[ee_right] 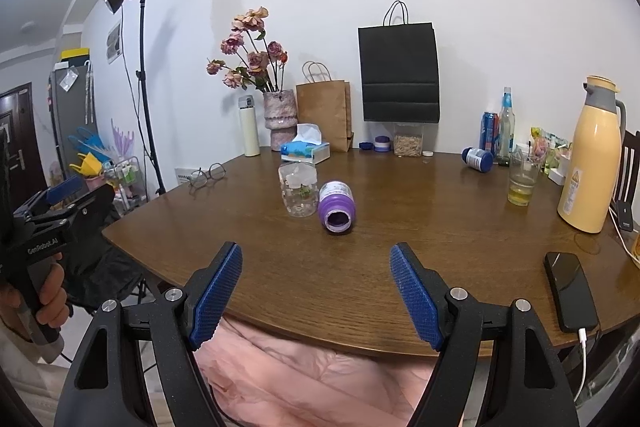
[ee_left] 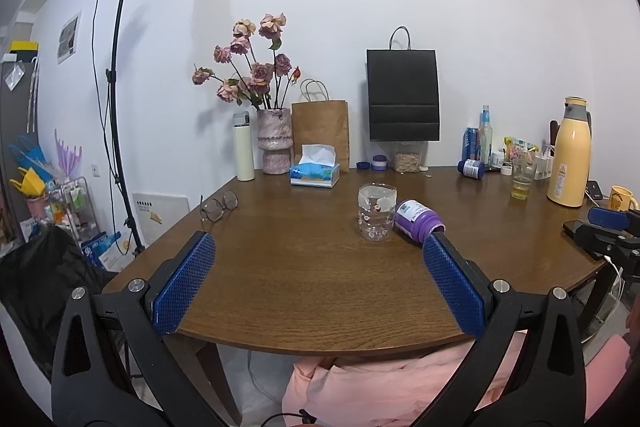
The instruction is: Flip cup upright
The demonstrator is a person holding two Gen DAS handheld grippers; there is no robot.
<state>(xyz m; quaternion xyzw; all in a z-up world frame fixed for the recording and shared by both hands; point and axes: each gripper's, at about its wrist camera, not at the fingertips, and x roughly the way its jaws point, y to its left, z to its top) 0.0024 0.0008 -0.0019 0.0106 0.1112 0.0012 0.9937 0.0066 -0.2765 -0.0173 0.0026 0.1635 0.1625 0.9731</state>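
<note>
A clear plastic cup (ee_left: 376, 211) with small printed figures stands on the brown table (ee_left: 288, 267), its mouth facing up; it also shows in the right wrist view (ee_right: 299, 195). A purple bottle (ee_left: 418, 221) lies on its side just right of it, open mouth toward me (ee_right: 337, 207). My left gripper (ee_left: 318, 245) is open and empty over the table's near edge, short of the cup. My right gripper (ee_right: 316, 257) is open and empty, also near the front edge. Each gripper shows at the edge of the other's view (ee_left: 608, 233) (ee_right: 68, 203).
Glasses (ee_left: 219, 206) lie at the left. A tissue box (ee_left: 315, 174), vase of roses (ee_left: 274, 141), paper bags, jars and bottles stand at the back. A glass of yellow liquid (ee_right: 522, 183), a yellow thermos (ee_right: 592, 159) and a charging phone (ee_right: 570, 291) are at the right.
</note>
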